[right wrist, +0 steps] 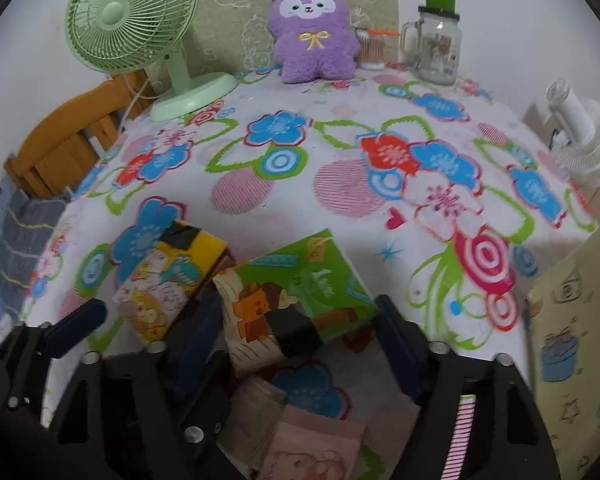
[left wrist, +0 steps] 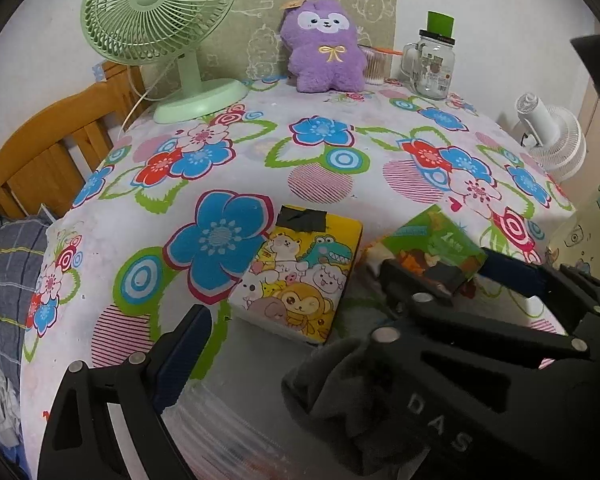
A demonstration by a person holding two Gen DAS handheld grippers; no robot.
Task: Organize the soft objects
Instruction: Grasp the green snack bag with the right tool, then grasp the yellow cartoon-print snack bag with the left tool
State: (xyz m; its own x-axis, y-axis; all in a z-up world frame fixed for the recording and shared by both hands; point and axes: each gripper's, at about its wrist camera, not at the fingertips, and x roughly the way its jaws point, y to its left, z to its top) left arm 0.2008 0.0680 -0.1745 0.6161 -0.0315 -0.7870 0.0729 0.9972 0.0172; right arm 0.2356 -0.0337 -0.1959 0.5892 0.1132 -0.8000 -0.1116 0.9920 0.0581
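A yellow cartoon tissue pack (left wrist: 300, 276) lies on the flowered tablecloth (left wrist: 320, 160), between the spread fingers of my left gripper (left wrist: 292, 320), which is open. A green cartoon tissue pack (right wrist: 296, 296) sits to its right, tilted, between the fingers of my right gripper (right wrist: 296, 332), which is closed on its sides. It also shows in the left wrist view (left wrist: 436, 248), with the right gripper (left wrist: 452, 280) around it. The yellow pack shows in the right wrist view (right wrist: 168, 280). A purple plush toy (left wrist: 322, 52) sits upright at the table's back.
A green desk fan (left wrist: 160, 32) stands back left. A glass mug jar (left wrist: 432, 64) with green lid and a cotton swab cup (left wrist: 374, 66) stand back right. A white fan (left wrist: 552, 140) is off the right edge. A wooden bed frame (left wrist: 48, 152) is left.
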